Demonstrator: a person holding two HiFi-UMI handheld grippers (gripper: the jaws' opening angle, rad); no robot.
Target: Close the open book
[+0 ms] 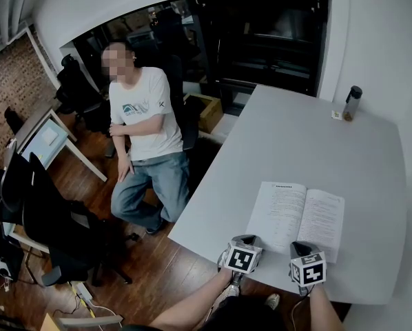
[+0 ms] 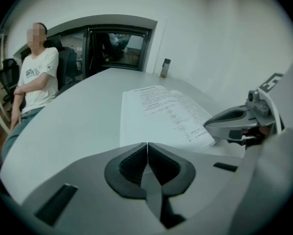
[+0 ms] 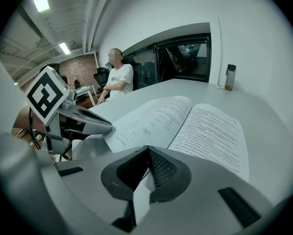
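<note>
An open book (image 1: 297,218) lies flat on the pale grey table (image 1: 289,136), its white printed pages facing up, near the table's front edge. My left gripper (image 1: 249,241) hovers just short of the left page's near corner. Its jaws are shut with nothing between them. My right gripper (image 1: 302,247) is beside it at the book's near edge, below the spine, also shut and empty. The left gripper view has the book (image 2: 161,111) ahead of the shut left gripper (image 2: 147,148). The right gripper view has the book (image 3: 185,121) right beyond the shut right gripper (image 3: 146,153).
A dark bottle (image 1: 353,103) stands at the table's far right corner, next to a small item (image 1: 337,114). A person in a white T-shirt (image 1: 142,136) sits on a chair left of the table. Black office chairs (image 1: 47,212) and a desk stand on the wooden floor at left.
</note>
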